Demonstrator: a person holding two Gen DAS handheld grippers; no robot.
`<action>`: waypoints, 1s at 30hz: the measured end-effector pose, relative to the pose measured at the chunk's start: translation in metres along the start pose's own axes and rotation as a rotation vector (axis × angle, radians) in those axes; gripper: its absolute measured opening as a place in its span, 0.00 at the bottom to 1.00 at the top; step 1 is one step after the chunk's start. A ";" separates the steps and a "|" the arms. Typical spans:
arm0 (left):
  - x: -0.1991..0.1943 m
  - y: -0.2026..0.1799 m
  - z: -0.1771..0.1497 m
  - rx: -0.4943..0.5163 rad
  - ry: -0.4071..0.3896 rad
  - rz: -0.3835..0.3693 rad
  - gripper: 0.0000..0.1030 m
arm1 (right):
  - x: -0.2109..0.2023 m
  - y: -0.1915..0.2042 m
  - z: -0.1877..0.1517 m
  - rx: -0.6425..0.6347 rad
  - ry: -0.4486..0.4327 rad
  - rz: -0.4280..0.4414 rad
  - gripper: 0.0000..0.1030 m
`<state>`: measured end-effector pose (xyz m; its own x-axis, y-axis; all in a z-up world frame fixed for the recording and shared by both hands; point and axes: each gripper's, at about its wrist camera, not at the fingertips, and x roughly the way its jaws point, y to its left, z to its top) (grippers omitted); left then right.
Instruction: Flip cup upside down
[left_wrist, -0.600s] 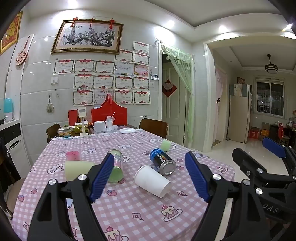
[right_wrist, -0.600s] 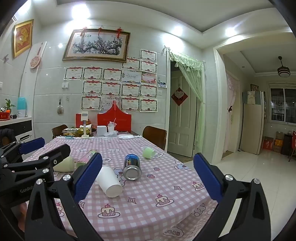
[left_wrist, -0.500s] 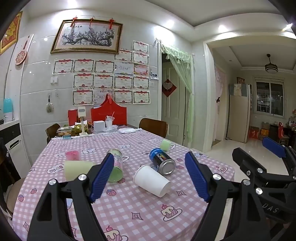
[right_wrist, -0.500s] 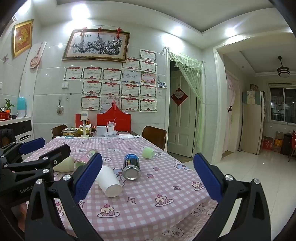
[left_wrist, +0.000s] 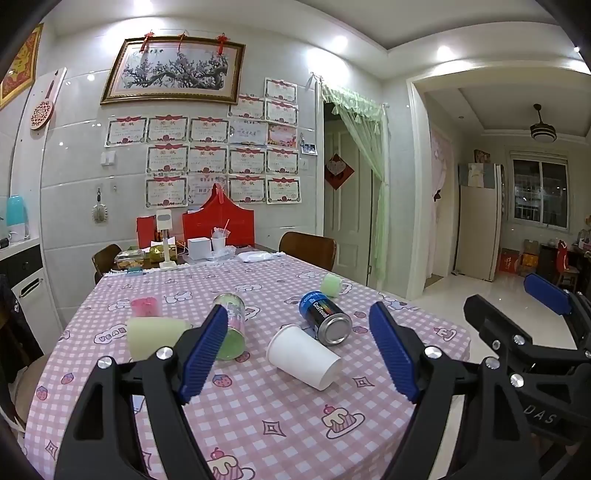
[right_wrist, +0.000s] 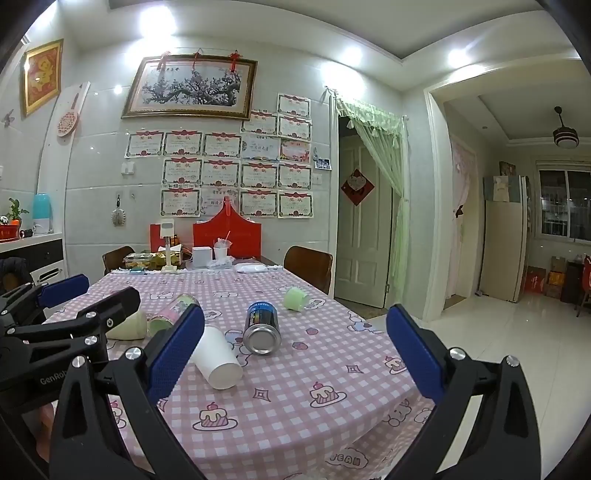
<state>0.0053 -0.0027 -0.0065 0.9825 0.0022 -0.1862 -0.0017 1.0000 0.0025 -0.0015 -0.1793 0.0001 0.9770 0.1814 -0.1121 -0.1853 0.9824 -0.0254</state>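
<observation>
A white paper cup (left_wrist: 303, 356) lies on its side on the pink checked tablecloth, mouth toward me; it also shows in the right wrist view (right_wrist: 218, 356). My left gripper (left_wrist: 299, 354) is open and empty, held above the table's near edge with the cup seen between its blue pads. My right gripper (right_wrist: 295, 354) is open and empty, to the right of the left one, with the cup by its left pad. Each gripper shows in the other's view: the right one (left_wrist: 532, 332), the left one (right_wrist: 70, 317).
A blue can (left_wrist: 325, 317) lies beside the white cup. A green-bottomed tin (left_wrist: 231, 326), a pale yellow cup (left_wrist: 155, 336), a pink cup (left_wrist: 146, 306) and a small green cup (left_wrist: 331, 285) are also on the table (left_wrist: 258, 424). Boxes and chairs stand at the far end.
</observation>
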 end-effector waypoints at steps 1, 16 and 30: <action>0.001 0.000 0.001 -0.001 0.002 -0.002 0.76 | 0.000 0.000 0.000 -0.001 0.000 0.000 0.93; 0.000 0.004 0.000 -0.005 0.006 -0.003 0.75 | 0.000 0.002 -0.001 -0.004 -0.001 0.000 0.93; 0.002 0.003 -0.001 -0.002 0.019 -0.005 0.75 | 0.004 0.001 -0.007 0.002 0.010 -0.001 0.93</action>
<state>0.0072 0.0000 -0.0083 0.9789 -0.0029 -0.2043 0.0028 1.0000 -0.0008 0.0011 -0.1775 -0.0070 0.9762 0.1796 -0.1217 -0.1837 0.9827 -0.0234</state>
